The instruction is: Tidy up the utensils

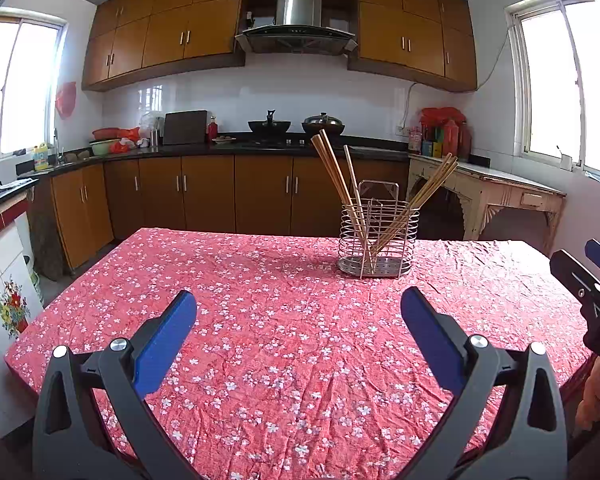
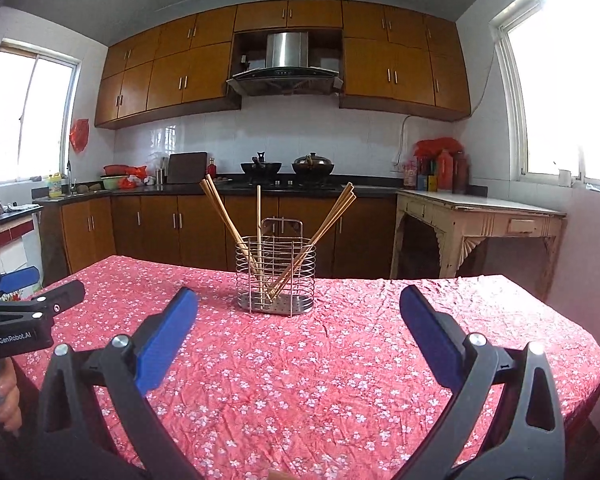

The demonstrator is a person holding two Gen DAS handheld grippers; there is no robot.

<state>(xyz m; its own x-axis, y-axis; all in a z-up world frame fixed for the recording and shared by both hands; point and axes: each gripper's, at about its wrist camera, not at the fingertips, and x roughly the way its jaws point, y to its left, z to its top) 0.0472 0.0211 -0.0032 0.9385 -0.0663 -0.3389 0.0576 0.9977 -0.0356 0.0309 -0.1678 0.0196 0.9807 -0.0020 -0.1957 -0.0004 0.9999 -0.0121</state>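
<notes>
A wire utensil holder (image 1: pixel 377 236) stands on the table with the red floral cloth (image 1: pixel 260 320). Several wooden chopsticks (image 1: pixel 334 174) stand in it, leaning left and right. It also shows in the right wrist view (image 2: pixel 275 276) with the chopsticks (image 2: pixel 224 212). My left gripper (image 1: pixel 299 300) is open and empty, held above the cloth short of the holder. My right gripper (image 2: pixel 299 300) is open and empty, also short of the holder. The right gripper shows at the right edge of the left wrist view (image 1: pixel 596 280); the left gripper shows at the left edge of the right wrist view (image 2: pixel 16 300).
Kitchen cabinets (image 1: pixel 204 196) and a black counter with two woks (image 1: pixel 296 126) run along the far wall. A cream side table (image 1: pixel 496 192) with bottles stands at the right. The cloth-covered table (image 2: pixel 340 360) fills the foreground.
</notes>
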